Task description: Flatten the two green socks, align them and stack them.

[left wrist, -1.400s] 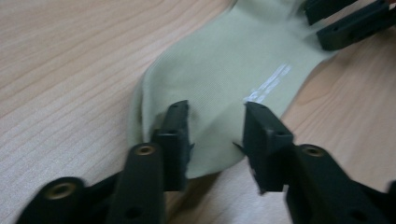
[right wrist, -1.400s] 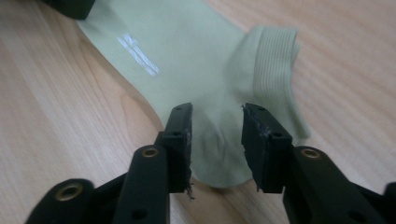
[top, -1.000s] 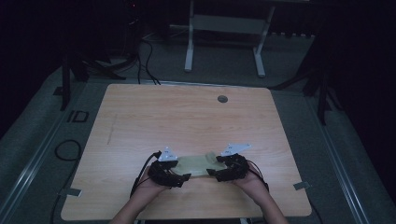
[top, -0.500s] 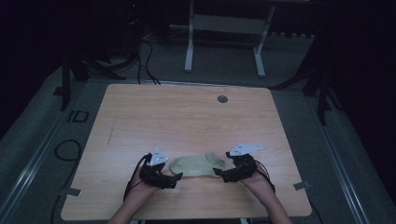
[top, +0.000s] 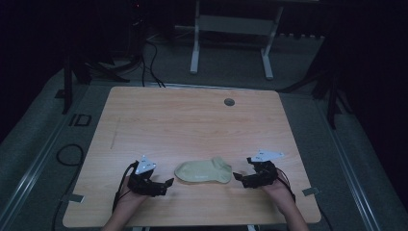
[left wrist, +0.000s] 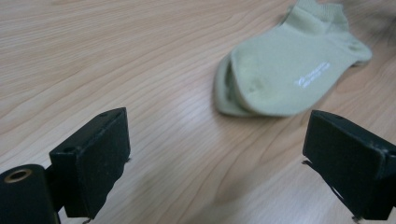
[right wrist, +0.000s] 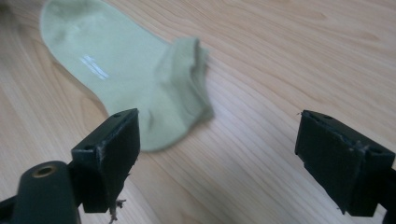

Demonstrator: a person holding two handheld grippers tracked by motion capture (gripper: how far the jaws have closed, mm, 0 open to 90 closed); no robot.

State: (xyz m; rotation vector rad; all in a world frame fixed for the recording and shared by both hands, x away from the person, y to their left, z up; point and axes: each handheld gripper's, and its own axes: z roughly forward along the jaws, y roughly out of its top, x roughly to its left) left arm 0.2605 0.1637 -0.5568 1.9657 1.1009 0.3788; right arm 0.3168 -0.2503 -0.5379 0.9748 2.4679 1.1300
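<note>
A pale green ankle sock (top: 203, 171), with small white lettering printed on its side and a second layer seen under its toe end, is laid flat on the wooden table (top: 192, 120) near the person's edge. It is flanked by the left gripper (top: 163, 185) and the right gripper (top: 236, 177), neither touching it. Both sets of jaws have just been opened and are held wide apart with nothing between them.
</note>
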